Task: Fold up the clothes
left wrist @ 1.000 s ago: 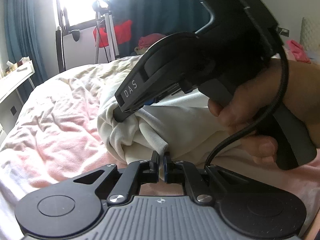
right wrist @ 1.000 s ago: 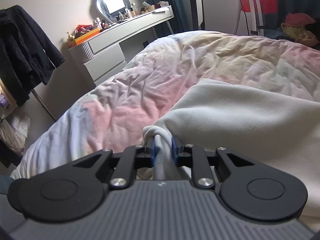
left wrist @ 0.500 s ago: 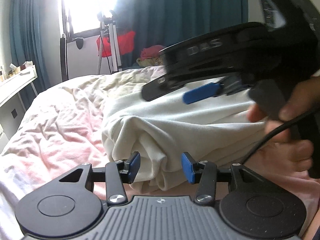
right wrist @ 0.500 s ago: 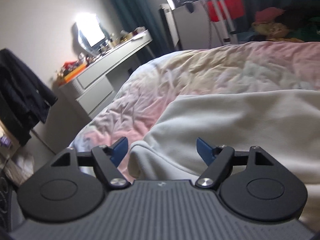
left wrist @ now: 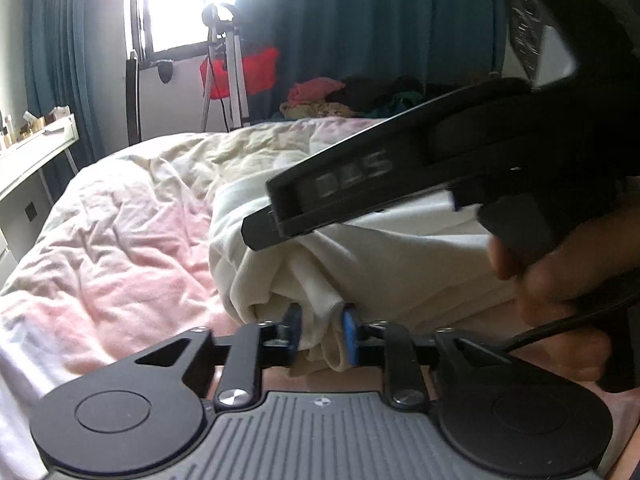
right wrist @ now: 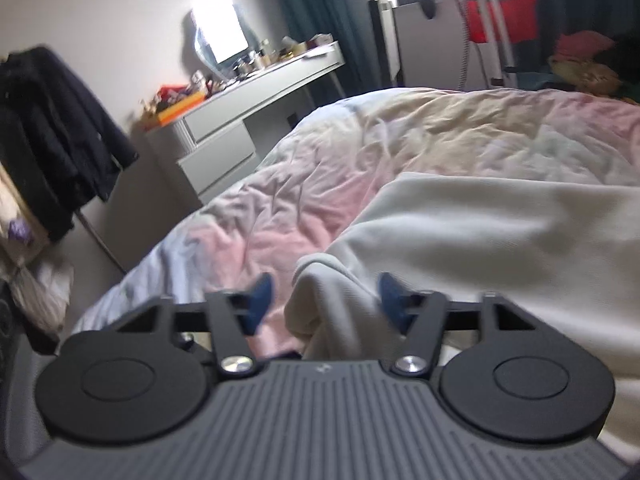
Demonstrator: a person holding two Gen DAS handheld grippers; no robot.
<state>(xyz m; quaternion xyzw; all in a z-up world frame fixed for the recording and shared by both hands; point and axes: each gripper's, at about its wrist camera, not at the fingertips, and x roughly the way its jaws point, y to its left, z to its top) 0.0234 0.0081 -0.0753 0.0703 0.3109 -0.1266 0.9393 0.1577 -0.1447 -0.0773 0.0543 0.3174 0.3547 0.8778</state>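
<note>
We see the cream garment (left wrist: 360, 256) lying bunched on the bed (left wrist: 120, 240), over the rumpled pink and pale yellow cover, toward the near right side of the mattress. Our left tool (left wrist: 320, 330) has its blue pads (left wrist: 349, 334) drawn in against a hanging fold at the garment's near edge, pinching that cloth between them. Just above and to the right, our right tool (left wrist: 400, 188) reaches across the garment, gripped by our right hand (left wrist: 560, 268); its black body is blurred in this view.

From the right wrist view, the right tool (right wrist: 322, 300) is spread wide, with a rolled corner of the same garment (right wrist: 500, 232) sitting between its fingers (right wrist: 256, 300); the cloth lies close to the right pad, though we cannot tell whether it touches. The left pad stands apart from the cloth.

On the far left a white desk (right wrist: 256, 92) stands beside the bed, crowded with small items under a mirror (right wrist: 220, 36). A dark jacket (right wrist: 52, 128) hangs on the left wall. Far beyond the bed, teal curtains (left wrist: 360, 20) frame a bright window.
</note>
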